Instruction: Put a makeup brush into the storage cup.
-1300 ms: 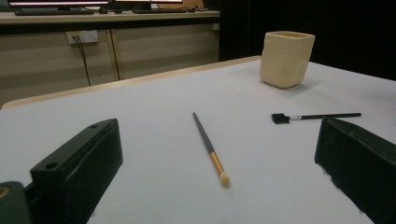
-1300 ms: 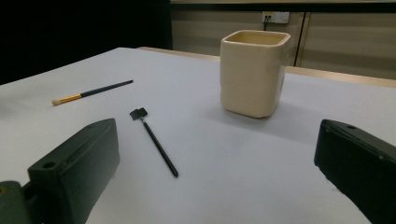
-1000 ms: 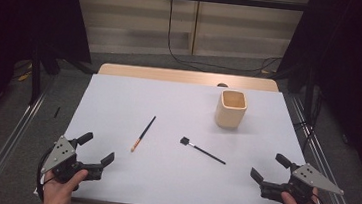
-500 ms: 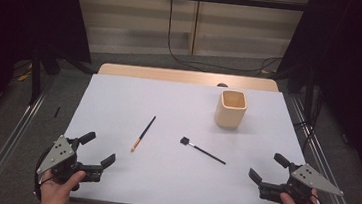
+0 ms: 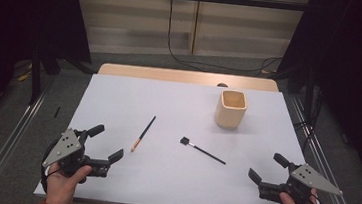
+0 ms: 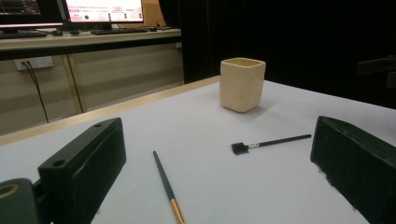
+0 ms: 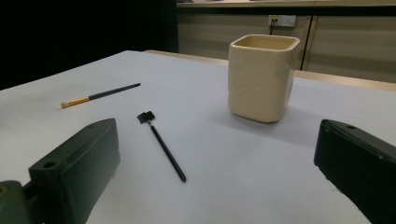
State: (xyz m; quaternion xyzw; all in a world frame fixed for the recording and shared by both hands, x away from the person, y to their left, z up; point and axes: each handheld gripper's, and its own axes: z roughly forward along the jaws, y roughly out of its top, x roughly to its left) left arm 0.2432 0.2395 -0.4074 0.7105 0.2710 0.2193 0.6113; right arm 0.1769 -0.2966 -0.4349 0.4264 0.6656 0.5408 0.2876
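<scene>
A cream square cup (image 5: 231,108) (image 6: 242,84) (image 7: 262,77) stands upright at the back right of the white table. A slim brush with an orange tip (image 5: 143,133) (image 6: 168,194) (image 7: 99,96) lies left of centre. A black brush with a flat dark head (image 5: 203,150) (image 6: 270,142) (image 7: 162,143) lies near the middle. My left gripper (image 5: 105,143) (image 6: 219,186) is open at the near left corner, apart from both brushes. My right gripper (image 5: 269,168) (image 7: 224,186) is open at the near right corner, with nothing between its jaws.
The white table top (image 5: 178,112) ends at a wooden strip (image 5: 186,77) along the far edge. Metal rails (image 5: 10,136) run along both sides on the floor. Monitors (image 6: 70,9) sit on a desk beyond the table.
The right gripper has edged slightly left; the left gripper and the objects on the table have stayed put.
</scene>
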